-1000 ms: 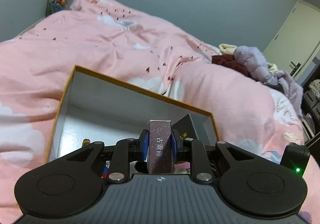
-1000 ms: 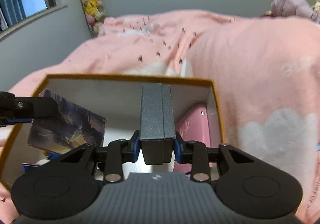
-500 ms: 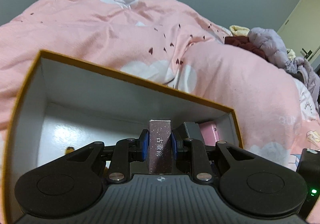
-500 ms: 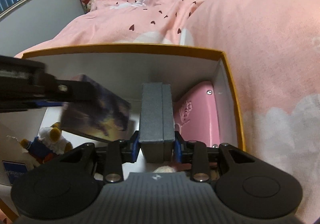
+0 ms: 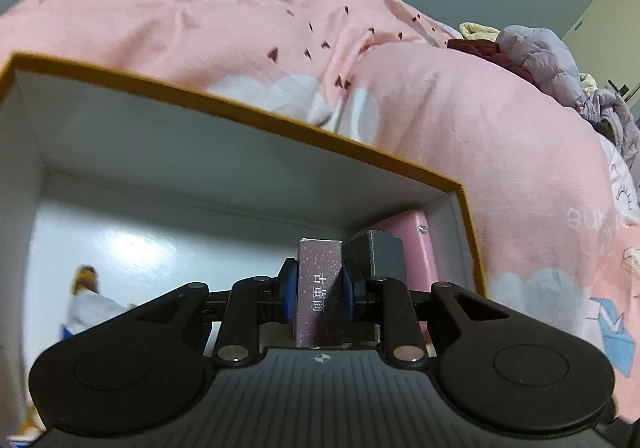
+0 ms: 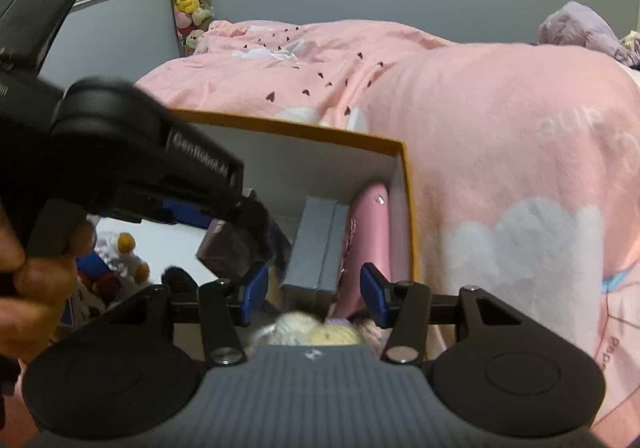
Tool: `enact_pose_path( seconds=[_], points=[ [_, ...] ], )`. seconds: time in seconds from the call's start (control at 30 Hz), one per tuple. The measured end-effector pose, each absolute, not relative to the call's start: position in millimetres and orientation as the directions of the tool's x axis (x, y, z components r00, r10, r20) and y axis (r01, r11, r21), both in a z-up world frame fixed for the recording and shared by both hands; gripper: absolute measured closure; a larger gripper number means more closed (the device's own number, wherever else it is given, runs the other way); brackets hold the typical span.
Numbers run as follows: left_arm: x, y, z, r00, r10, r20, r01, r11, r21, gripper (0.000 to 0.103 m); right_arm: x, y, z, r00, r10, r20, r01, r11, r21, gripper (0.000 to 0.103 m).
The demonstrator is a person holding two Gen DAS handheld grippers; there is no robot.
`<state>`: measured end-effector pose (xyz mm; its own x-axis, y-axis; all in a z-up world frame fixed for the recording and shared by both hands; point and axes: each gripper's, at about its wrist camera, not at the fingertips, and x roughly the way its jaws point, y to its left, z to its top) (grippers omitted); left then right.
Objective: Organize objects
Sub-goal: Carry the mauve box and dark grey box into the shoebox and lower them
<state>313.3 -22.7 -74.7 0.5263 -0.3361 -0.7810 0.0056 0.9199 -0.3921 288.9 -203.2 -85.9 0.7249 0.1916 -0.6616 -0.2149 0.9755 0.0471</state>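
Observation:
My left gripper (image 5: 320, 290) is shut on a slim mauve box (image 5: 319, 268) with white characters, held upright low inside the orange-rimmed white box (image 5: 256, 119). From the right wrist view the left gripper (image 6: 248, 224) reaches in from the left with the mauve box (image 6: 226, 250). A grey box (image 6: 316, 244) stands on end against a pink case (image 6: 370, 224) at the right wall. My right gripper (image 6: 314, 294) is just behind the grey box. Its jaws are opening, and the blue pads (image 6: 253, 290) stand clear of both its sides.
Plush toys (image 6: 124, 260) lie at the left of the orange-rimmed box (image 6: 408, 207), and several pale pompoms (image 6: 312, 330) near its front. A hand (image 6: 28, 272) grips the left tool. The pink duvet (image 6: 500, 135) surrounds the box, with clothes (image 5: 560, 59) piled far right.
My right gripper has let go of the grey box, which now stands beside the pink case, and drawn back. My left gripper has sunk deeper into the box with the mauve box.

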Motion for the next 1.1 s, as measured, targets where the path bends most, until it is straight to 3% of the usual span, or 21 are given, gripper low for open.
enact_pose_path(
  seconds=[0.23,0.3,0.37,0.63,0.83,0.93,1.1],
  points=[
    [316,-33,-74,0.511,-0.385,-0.769,0.022,0.9,-0.436,0.072,278,-208,-85,0.741,0.228,-0.632,-0.236,0.969,0.073,0.051],
    [317,-34,-74,0.501,-0.398,-0.768,0.022,0.894,-0.448,0.072,275,-203,-83,0.738,0.259,-0.624,-0.275,0.959,0.072,0.056],
    [318,-35,-74,0.501,-0.391,-0.772,0.024,0.898,-0.439,0.072,274,-197,-84,0.729,0.288,-0.621,-0.309,0.948,0.076,0.072],
    [313,-33,-63,0.51,-0.445,-0.736,0.085,0.878,-0.472,0.072,285,-185,-88,0.708,0.273,-0.651,-0.308,0.949,0.063,0.08],
    [300,-18,-47,0.567,-0.367,-0.737,0.075,0.915,-0.398,0.072,294,-184,-83,0.721,0.27,-0.638,-0.285,0.955,0.082,0.081],
    [295,-2,-42,0.593,-0.327,-0.736,0.038,0.924,-0.38,0.072,301,-187,-71,0.738,0.287,-0.611,-0.273,0.955,0.119,0.103],
    [292,16,-45,0.593,-0.302,-0.746,0.007,0.929,-0.371,0.072,315,-181,-59,0.742,0.265,-0.615,-0.27,0.959,0.087,0.103]
  ],
)
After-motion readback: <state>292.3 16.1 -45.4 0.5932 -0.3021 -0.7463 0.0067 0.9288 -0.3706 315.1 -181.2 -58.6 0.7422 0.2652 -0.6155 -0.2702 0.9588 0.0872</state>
